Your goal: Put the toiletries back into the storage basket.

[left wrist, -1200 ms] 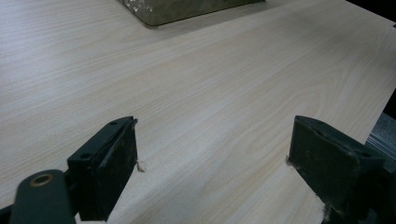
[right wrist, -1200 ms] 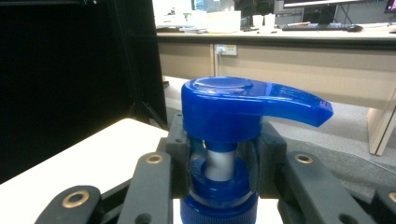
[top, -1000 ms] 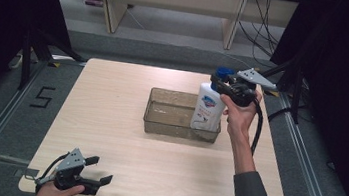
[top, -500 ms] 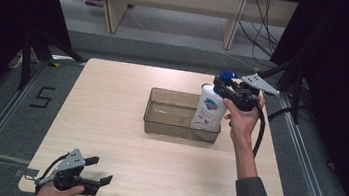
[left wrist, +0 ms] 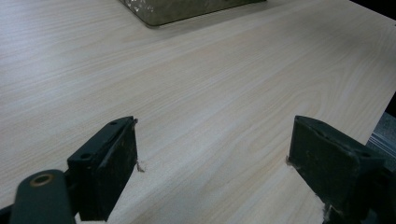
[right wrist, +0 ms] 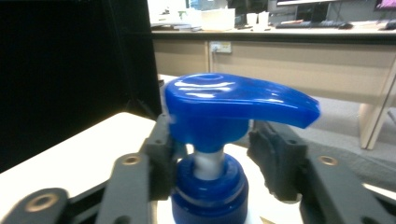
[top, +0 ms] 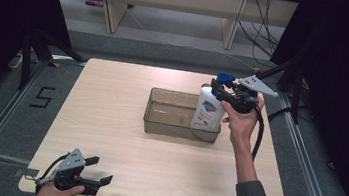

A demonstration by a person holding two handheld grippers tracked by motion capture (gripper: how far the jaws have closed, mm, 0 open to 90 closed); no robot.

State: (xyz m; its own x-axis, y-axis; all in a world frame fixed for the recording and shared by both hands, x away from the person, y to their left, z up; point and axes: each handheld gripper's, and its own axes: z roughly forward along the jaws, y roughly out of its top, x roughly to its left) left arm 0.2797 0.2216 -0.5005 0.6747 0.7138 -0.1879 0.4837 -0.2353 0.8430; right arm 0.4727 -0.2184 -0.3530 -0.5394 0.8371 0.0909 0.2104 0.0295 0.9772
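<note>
In the right gripper view, jaws flank the blue pump [right wrist: 219, 116].

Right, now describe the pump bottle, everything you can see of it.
The pump bottle is white plastic with a blue and red label on its front. It has a blue screw collar, a white stem and a glossy blue pump head whose spout points sideways. It stands upright in the right end of the clear bin on the table. The right gripper has its jaws on either side of the neck under the pump head; they have just been opening, with a gap at one side.
</note>
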